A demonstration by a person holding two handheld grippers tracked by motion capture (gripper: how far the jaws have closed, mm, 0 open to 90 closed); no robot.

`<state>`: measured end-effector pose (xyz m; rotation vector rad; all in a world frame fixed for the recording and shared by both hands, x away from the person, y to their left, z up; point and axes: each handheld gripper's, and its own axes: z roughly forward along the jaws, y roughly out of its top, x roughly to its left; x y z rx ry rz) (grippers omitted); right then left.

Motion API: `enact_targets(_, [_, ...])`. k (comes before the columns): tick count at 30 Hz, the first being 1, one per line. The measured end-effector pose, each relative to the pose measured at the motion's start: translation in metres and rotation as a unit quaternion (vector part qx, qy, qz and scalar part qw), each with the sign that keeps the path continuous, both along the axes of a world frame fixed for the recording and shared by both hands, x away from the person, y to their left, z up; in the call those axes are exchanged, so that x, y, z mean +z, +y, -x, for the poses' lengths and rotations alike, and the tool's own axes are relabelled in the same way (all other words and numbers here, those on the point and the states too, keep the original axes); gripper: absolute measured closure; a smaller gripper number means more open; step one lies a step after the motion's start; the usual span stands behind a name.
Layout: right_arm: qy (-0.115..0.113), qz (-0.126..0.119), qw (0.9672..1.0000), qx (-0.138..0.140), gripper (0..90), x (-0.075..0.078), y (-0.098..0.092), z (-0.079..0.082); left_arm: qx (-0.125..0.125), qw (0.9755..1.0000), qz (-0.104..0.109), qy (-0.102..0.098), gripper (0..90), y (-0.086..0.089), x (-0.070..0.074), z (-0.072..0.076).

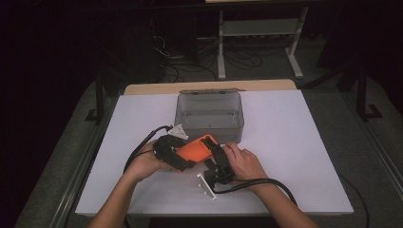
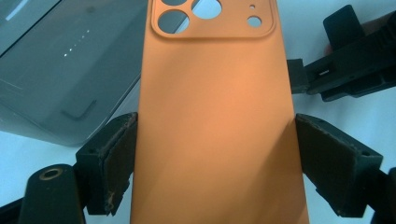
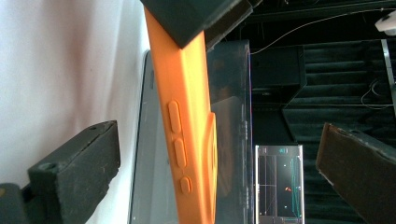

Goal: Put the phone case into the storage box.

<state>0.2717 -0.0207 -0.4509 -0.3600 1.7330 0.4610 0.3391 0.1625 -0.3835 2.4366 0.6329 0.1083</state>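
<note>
Phone case [image 1: 196, 148], orange, is seen in the high view between the two grippers, just in front of the grey plastic box [image 1: 210, 114] that stands open on the white table [image 1: 294, 142]. The left gripper [image 1: 177, 154] is held at the case's near-left end and the right gripper [image 1: 219, 159] just beside its right edge, each carried in a hand [image 1: 142, 164]. In the left gripper view the case [image 2: 215, 121] is shown lying flat between the two black jaws, its camera cut-outs at the far end; both pads [image 2: 119, 154] are pressed against its long edges, so the left gripper [image 2: 215, 149] is closed on the case across its width, with the jaws standing wide. The box [image 2: 60, 70] is seen just beyond the left jaw, and the right gripper [image 2: 345, 65] is seen past the right jaw, close to the case's edge. In the right gripper view the case [image 3: 187, 126] is seen edge-on, its side buttons facing the camera, rising between the jaws but nearer the left one. The right gripper [image 3: 224, 163] is spread wide open, with neither pad touching the case, and nothing is held by it. The clear wall of the box [image 3: 233, 116] is seen directly behind the case.
</note>
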Motion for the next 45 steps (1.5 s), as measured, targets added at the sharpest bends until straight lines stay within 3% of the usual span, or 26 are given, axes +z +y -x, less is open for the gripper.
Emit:
enact_targets(19, [-0.011, 0.003, 0.9999, -0.002, 0.3, -0.0013, 0.0077, 0.0006, 0.003, 1.0000, -0.002, 0.001, 16.5, -0.0033, -0.0007, -0.0005])
enact_targets(30, [-0.019, 0.004, 0.9998, 0.001, 7.0, -0.0028, 0.0081, 0.0023, 0.003, 1.0000, -0.002, 0.001, 16.5, -0.0032, -0.0005, -0.0004])
enact_targets(45, [-0.019, 0.022, 0.9996, 0.001, 25.6, -0.0036, 0.0093, 0.0062, 0.000, 1.0000, -0.005, 0.004, 16.5, -0.0045, -0.0013, 0.0000])
